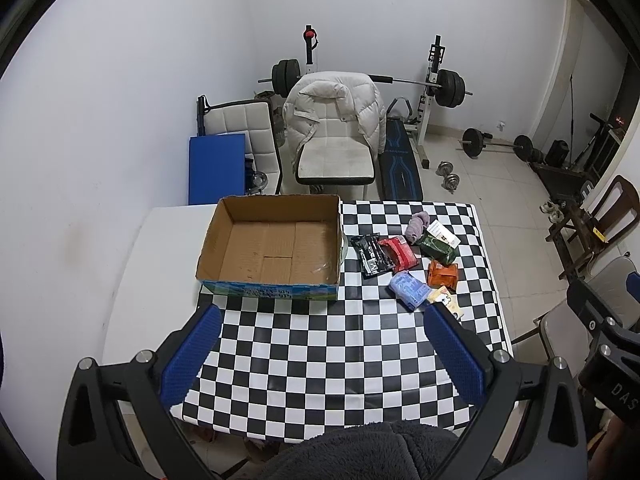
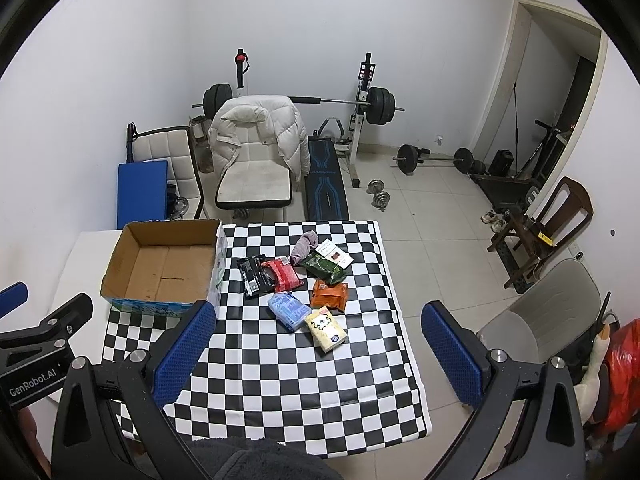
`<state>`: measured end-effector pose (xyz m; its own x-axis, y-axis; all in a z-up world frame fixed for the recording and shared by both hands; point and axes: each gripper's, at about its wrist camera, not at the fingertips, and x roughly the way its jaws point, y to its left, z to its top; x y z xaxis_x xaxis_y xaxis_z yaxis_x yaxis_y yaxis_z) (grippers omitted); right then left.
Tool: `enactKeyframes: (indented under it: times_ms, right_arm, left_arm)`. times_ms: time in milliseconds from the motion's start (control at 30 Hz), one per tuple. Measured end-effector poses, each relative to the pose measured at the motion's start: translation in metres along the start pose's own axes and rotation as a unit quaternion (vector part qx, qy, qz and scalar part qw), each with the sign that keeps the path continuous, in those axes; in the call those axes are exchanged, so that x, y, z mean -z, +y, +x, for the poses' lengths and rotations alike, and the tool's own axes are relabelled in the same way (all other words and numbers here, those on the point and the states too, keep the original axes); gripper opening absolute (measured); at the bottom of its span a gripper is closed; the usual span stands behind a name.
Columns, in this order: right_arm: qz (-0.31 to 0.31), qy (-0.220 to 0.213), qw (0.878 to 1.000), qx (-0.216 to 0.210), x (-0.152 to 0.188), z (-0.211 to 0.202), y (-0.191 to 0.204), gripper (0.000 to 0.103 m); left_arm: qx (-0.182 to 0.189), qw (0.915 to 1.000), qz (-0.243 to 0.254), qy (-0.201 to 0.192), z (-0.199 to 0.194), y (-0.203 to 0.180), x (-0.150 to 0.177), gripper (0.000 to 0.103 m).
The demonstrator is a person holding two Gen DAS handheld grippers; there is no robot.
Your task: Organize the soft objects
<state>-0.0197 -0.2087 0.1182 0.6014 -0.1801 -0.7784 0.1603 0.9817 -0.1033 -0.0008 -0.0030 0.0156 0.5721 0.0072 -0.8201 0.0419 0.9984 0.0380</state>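
"GenRobot.AI" on left hand-held gripper (image 2: 36, 376)

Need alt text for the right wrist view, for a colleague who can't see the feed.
The open right gripper hovers empty over a checkered table, aimed at a cluster of soft packets. An empty cardboard box sits to their left, with the left gripper at the frame's left edge. Gym equipment fills the room behind.

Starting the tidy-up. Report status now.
Left claw and right claw open, holding nothing. Box bare inside. Packets loose on table. Nothing in the way.
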Motion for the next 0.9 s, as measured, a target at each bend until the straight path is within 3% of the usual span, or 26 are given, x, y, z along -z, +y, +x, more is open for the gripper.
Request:
enactKeyframes:
  times_ms: [900]
  right_arm:
    - [-0.004, -0.003, 1.000, 0.004, 0.0004, -0.0009, 0.0052, 0.103]
  left_arm:
    - [0.002, 1.0000, -0.004, -0.002, -0.0006, 0.0057, 0.0041, 0.103]
